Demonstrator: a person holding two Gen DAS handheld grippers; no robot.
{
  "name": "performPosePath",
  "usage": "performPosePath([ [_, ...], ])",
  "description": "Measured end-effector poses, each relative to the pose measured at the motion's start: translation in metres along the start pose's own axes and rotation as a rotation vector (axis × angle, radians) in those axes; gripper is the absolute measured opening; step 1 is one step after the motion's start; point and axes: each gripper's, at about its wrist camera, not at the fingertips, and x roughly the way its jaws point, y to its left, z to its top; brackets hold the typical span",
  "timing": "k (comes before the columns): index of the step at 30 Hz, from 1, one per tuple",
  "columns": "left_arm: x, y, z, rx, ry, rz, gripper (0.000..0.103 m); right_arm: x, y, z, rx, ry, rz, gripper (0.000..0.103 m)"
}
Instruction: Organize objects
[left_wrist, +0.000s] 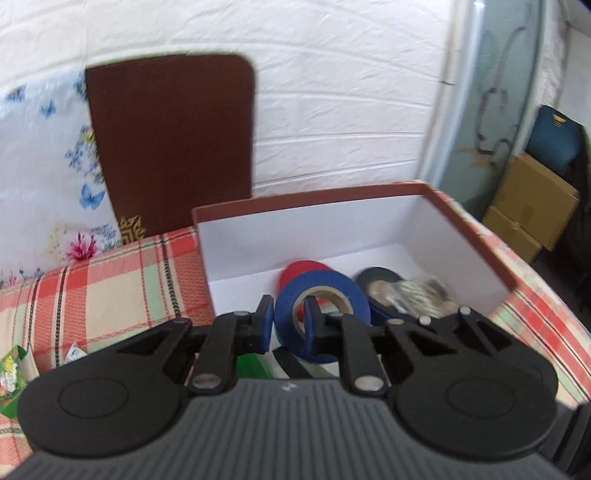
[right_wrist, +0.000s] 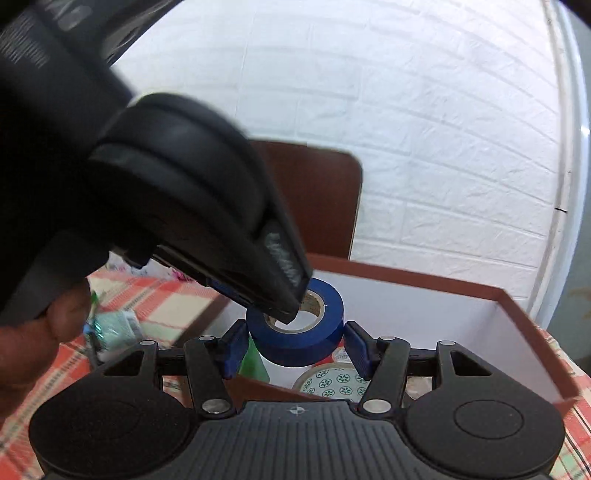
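A blue tape roll (left_wrist: 321, 295) hangs over the near side of an open white-lined box (left_wrist: 306, 201) with a red rim. My left gripper (left_wrist: 288, 317) is shut on the roll's wall, one finger inside the cardboard core and the other outside. In the right wrist view the same blue roll (right_wrist: 299, 332) sits between the fingers of my right gripper (right_wrist: 295, 343), whose blue pads rest against its outer sides. The left gripper's finger (right_wrist: 284, 288) reaches into the core from the upper left. A red roll (left_wrist: 299, 267), a black roll (left_wrist: 376, 277) and a twine ball (left_wrist: 417, 295) lie in the box.
A patterned tape roll (right_wrist: 332, 380) and a green item (right_wrist: 253, 363) lie low in the box (right_wrist: 406, 275). The plaid tablecloth (left_wrist: 110, 280) holds small packets (right_wrist: 114, 325). A brown chair back (left_wrist: 170, 140) stands behind, cardboard cartons (left_wrist: 532, 206) far right. A person's hand (right_wrist: 33, 339) holds the left gripper.
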Motion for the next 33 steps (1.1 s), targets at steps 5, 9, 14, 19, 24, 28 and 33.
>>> performPosePath([
  [5,-0.004,0.01,-0.01,-0.019,-0.012,0.02,0.02,-0.015,0.007,-0.007,0.011,-0.044,-0.051,0.059],
  [9,-0.043,0.009,-0.029,-0.02,-0.098,-0.016,0.02,-0.057,0.012,-0.023,0.061,-0.098,-0.068,0.059],
  [14,-0.083,0.032,-0.077,-0.076,-0.093,-0.024,0.021,-0.085,0.021,-0.053,0.22,0.026,0.058,0.06],
  [19,-0.09,0.1,-0.141,-0.175,0.035,0.156,0.022,-0.072,0.063,-0.064,0.147,0.174,0.196,0.054],
  [24,-0.112,0.192,-0.193,-0.264,0.008,0.504,0.024,-0.049,0.124,-0.034,0.066,0.173,0.32,0.049],
  [28,-0.133,0.234,-0.222,-0.335,-0.133,0.546,0.025,-0.012,0.166,0.004,0.022,0.138,0.36,0.052],
  [33,-0.132,0.239,-0.22,-0.37,-0.162,0.518,0.025,0.05,0.195,0.026,-0.009,0.149,0.344,0.073],
])
